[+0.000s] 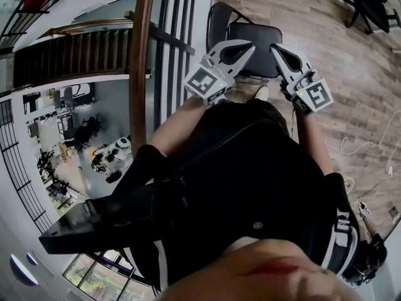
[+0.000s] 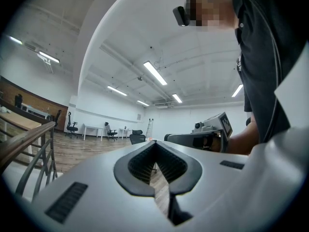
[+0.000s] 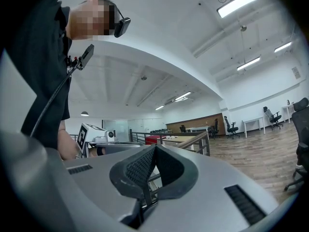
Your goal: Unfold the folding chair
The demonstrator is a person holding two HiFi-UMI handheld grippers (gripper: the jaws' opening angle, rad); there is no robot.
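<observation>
Jaws are pressing together on nothing at both the grey left gripper [image 1: 249, 45] and the grey right gripper [image 1: 274, 47], which are hovering side by side just before the black metal folding chair [image 1: 263, 35], itself standing on brown wooden plank floor [image 1: 351, 86].

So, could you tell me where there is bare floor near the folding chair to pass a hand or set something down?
Bare wooden floor lies right of the folding chair, up to the office chair. Nearer, at the right, a white cable crosses it. Left of the chair it is crowded: the railing stands close.
</observation>
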